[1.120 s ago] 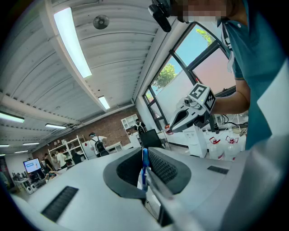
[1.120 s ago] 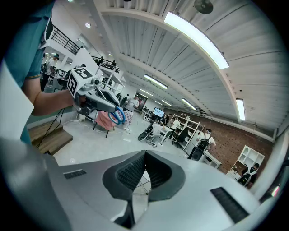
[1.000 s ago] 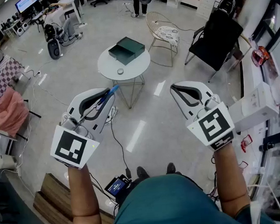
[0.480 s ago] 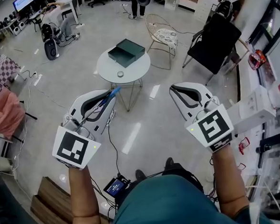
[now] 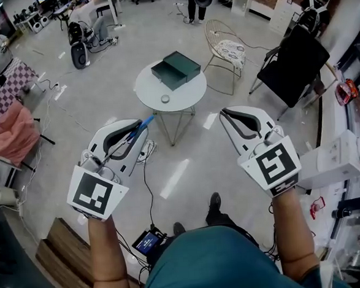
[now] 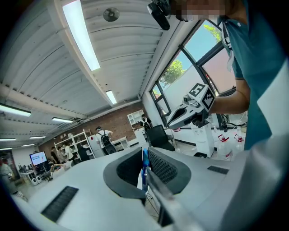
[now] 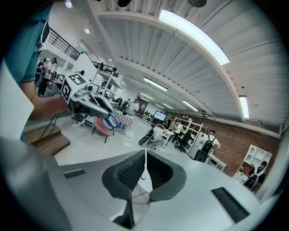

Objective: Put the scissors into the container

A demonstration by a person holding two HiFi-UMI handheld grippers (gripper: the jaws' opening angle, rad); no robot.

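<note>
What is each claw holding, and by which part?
Left claw: scissors, pinched near the blue handle, blades pointing back toward the gripper body. Right claw: nothing.

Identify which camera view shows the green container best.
The head view: the green container sits whole, unobstructed, on the round white table. Neither gripper view shows it.

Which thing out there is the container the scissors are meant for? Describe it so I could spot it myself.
Find the round white table on the open floor, beside the wire chair. The container is the dark green box on its far half; the only other thing there is a tiny round object near the front edge.
</note>
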